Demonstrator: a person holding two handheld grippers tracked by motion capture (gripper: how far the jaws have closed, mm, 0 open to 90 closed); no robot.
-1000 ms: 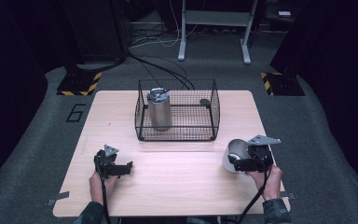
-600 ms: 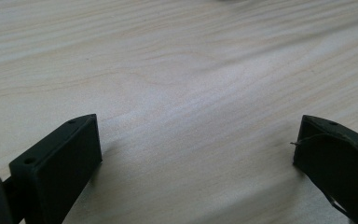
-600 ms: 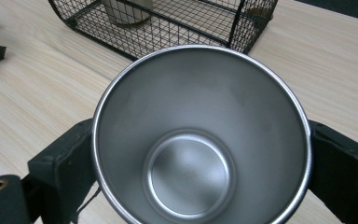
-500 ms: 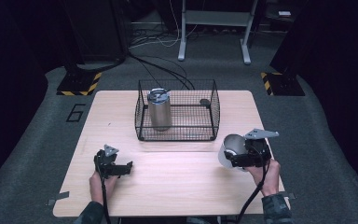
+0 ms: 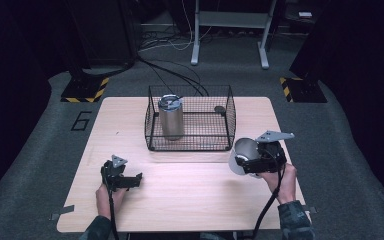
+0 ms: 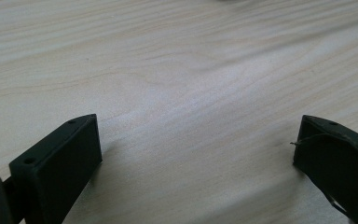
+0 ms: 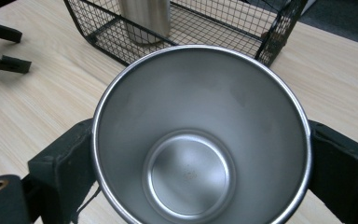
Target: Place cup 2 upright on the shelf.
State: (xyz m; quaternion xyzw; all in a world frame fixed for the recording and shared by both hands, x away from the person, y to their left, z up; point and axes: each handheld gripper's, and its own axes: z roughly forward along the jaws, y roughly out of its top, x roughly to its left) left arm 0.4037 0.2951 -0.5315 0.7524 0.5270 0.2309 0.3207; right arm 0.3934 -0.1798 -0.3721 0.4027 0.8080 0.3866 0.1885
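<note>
Our right gripper [image 7: 200,154] has its jaws clamped on either side of an empty steel cup [image 7: 200,135], which sits at the lower right of the high view, just off the wire basket [image 5: 190,120]. A lidded steel tumbler [image 5: 171,117] stands upright in the basket's left half. Our left gripper [image 6: 196,154] rests low over the worktop [image 5: 190,195] at lower left, jaws spread on nothing.

A lab — dark curtains [image 5: 10,75], hazard-striped stand bases [image 5: 85,90], floor cables [image 5: 175,75].

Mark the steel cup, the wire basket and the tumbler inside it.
steel cup [image 7: 186,175], right gripper view, inner bottom.
wire basket [image 5: 190,148], high view, front bottom rim.
tumbler [image 5: 172,122], high view, side wall.
</note>
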